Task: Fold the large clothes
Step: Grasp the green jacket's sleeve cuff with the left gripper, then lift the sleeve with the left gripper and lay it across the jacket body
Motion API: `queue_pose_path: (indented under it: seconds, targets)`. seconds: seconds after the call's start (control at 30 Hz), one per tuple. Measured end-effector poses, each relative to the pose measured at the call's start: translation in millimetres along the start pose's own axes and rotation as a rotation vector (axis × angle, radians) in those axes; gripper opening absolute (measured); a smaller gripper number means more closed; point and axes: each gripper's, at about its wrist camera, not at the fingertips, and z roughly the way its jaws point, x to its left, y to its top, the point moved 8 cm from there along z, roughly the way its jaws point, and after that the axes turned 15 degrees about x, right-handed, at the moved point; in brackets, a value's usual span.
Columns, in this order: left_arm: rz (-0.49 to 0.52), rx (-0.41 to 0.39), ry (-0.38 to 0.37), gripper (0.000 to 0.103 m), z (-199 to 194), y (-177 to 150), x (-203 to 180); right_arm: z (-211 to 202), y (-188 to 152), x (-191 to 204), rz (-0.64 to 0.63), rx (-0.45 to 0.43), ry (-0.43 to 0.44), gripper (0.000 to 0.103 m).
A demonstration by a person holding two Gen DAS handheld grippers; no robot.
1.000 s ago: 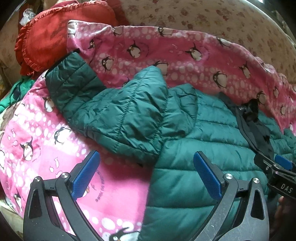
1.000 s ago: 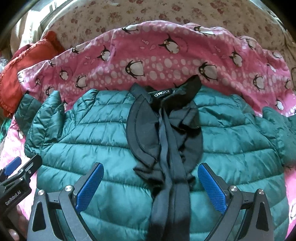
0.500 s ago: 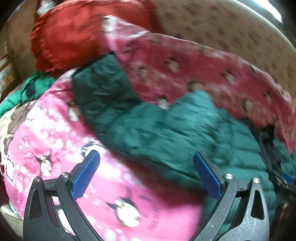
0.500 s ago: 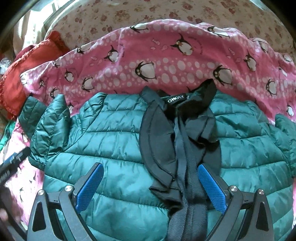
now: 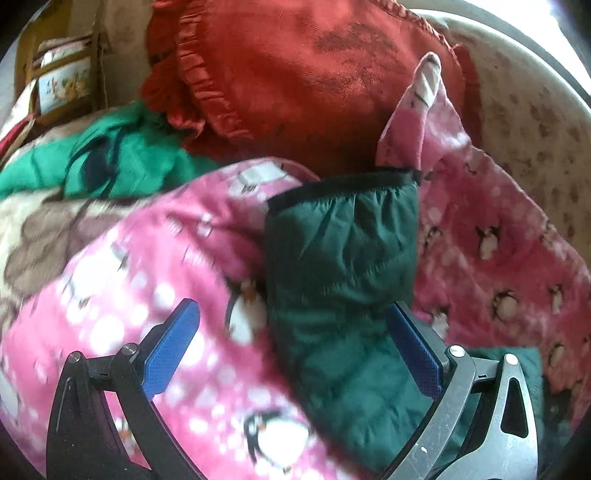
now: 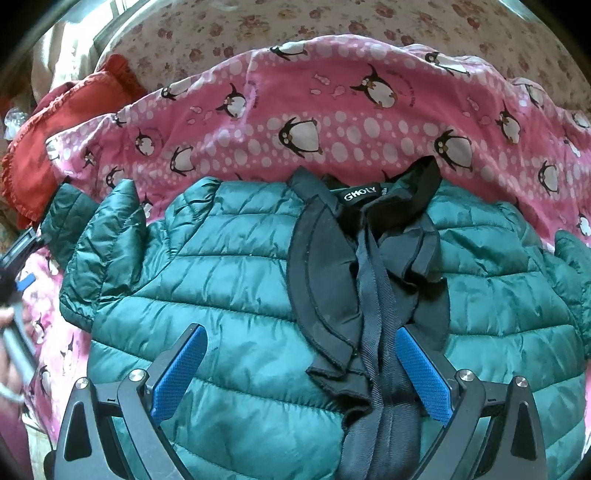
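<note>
A dark green quilted puffer jacket (image 6: 229,280) lies face up on a pink penguin blanket (image 6: 332,110), its black collar and lining (image 6: 332,258) open down the middle. My right gripper (image 6: 301,365) is open just above the jacket's chest, empty. In the left wrist view the jacket's left sleeve (image 5: 340,251) with its black-edged cuff lies on the blanket (image 5: 147,280). My left gripper (image 5: 291,343) is open over the sleeve, with the right blue pad against the sleeve's edge. The left gripper also shows at the far left of the right wrist view (image 6: 18,254).
A red ruffled cushion (image 5: 303,74) lies behind the sleeve cuff. A bright green garment (image 5: 122,158) and a brown patterned blanket (image 5: 40,229) lie to the left. Floral bedding (image 6: 295,22) lies behind the pink blanket.
My left gripper has swung left and forward, from the jacket's shoulder out to the sleeve near its cuff. My right gripper has moved slightly closer to the jacket's chest. Both stayed open.
</note>
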Motion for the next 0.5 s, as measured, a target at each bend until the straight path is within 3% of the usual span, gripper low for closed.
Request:
queue_pose_path:
  seconds: [0.13, 0.2, 0.23, 0.33, 0.47, 0.5]
  targets:
    - [0.049, -0.025, 0.017, 0.093, 12, 15, -9, 1, -3, 1, -0.019, 0.009, -0.011, 0.101]
    - [0.061, -0.001, 0.010, 0.080, 20, 16, -13, 2, -3, 1, -0.024, 0.011, -0.014, 0.101]
    - [0.067, 0.019, 0.009, 0.069, 26, 15, -16, 2, -3, 1, -0.024, 0.011, -0.013, 0.101]
    - [0.076, 0.037, 0.019, 0.057, 34, 16, -18, 4, -3, 0, -0.023, 0.016, -0.016, 0.101]
    - [0.072, 0.046, 0.004, 0.025, 35, 20, -14, 6, -3, -3, -0.019, 0.024, -0.019, 0.101]
    - [0.076, 0.048, -0.005, 0.022, 33, 21, -12, 5, -3, -4, -0.018, 0.024, -0.021, 0.101]
